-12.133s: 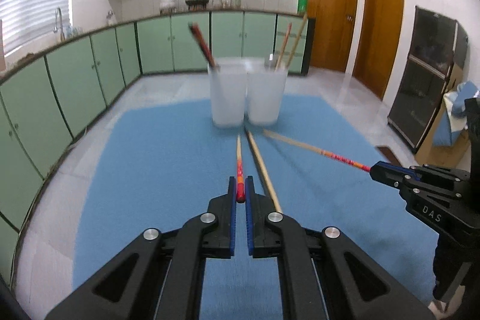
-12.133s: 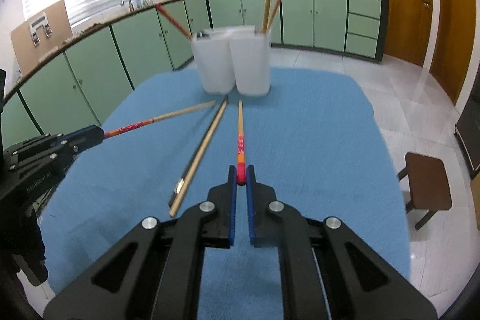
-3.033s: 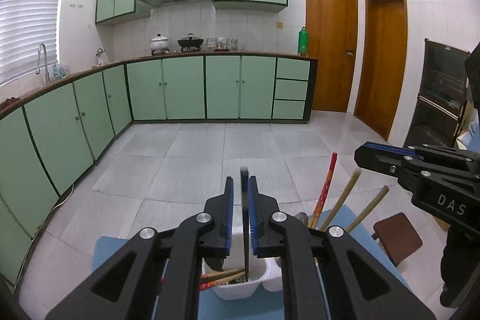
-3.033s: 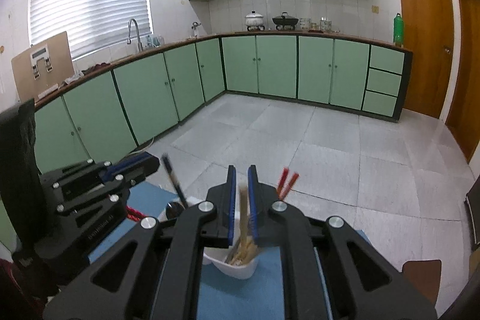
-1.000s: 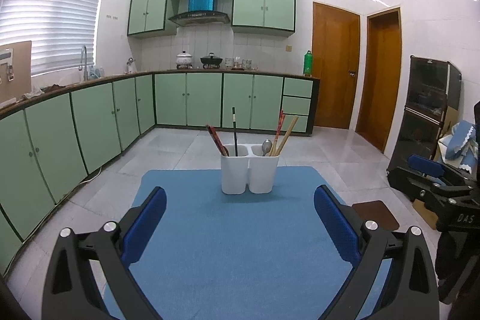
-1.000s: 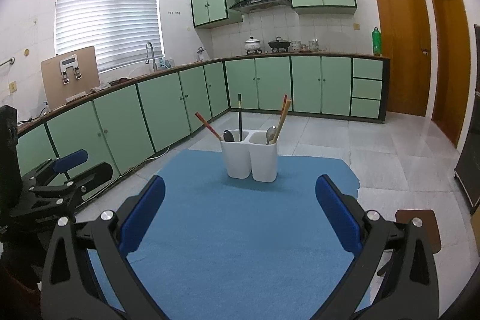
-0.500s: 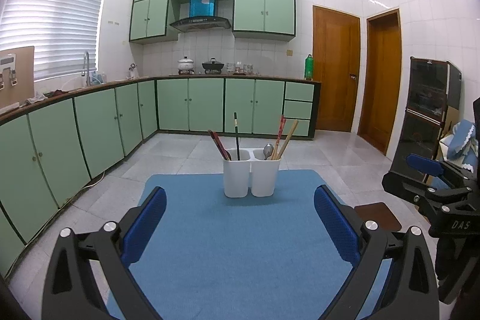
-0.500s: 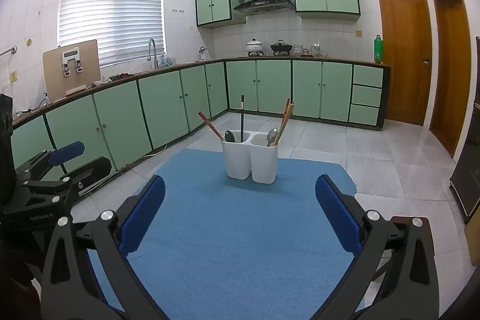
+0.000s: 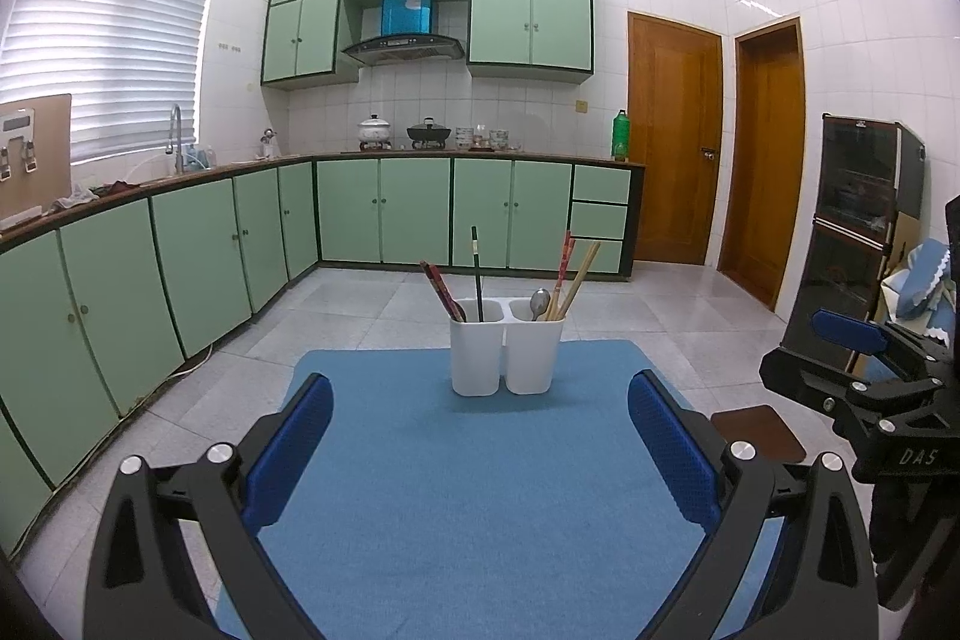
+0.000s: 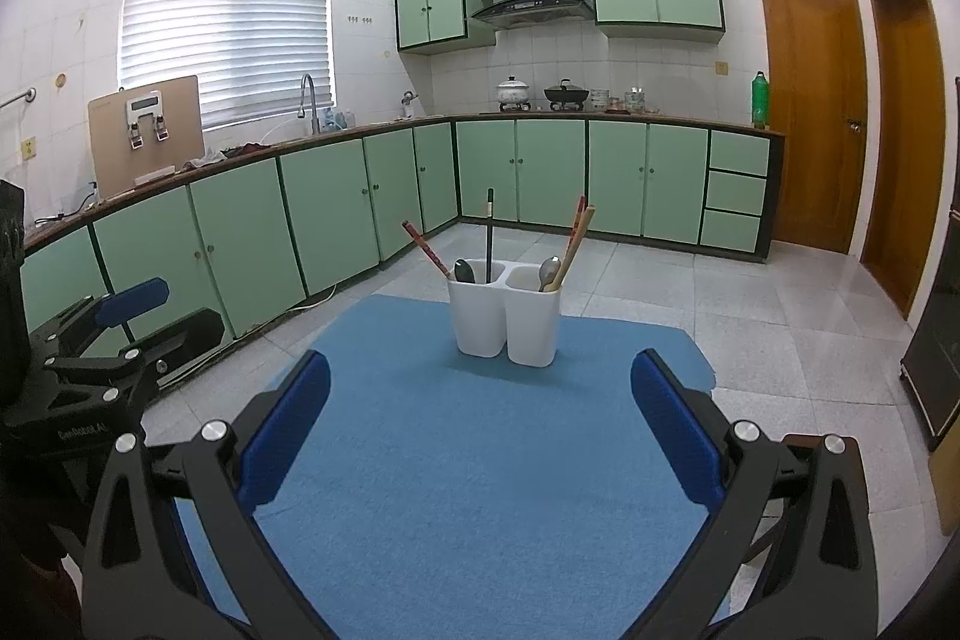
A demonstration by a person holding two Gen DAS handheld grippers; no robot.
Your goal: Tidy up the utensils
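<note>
A white two-compartment utensil holder stands at the far end of the blue mat. Its left compartment holds red chopsticks, a dark chopstick and a dark spoon. Its right compartment holds a silver spoon, a red chopstick and wooden chopsticks. My left gripper is open and empty, back from the holder. My right gripper is open and empty too, also back from the holder.
Green kitchen cabinets run along the left and back walls. A small brown stool stands on the tiled floor right of the mat. A dark glass cabinet stands at the right. Two wooden doors are at the back right.
Both grippers have drawn back slightly and stay open and empty. The holder looks a little farther away; the utensils in it have not moved.
</note>
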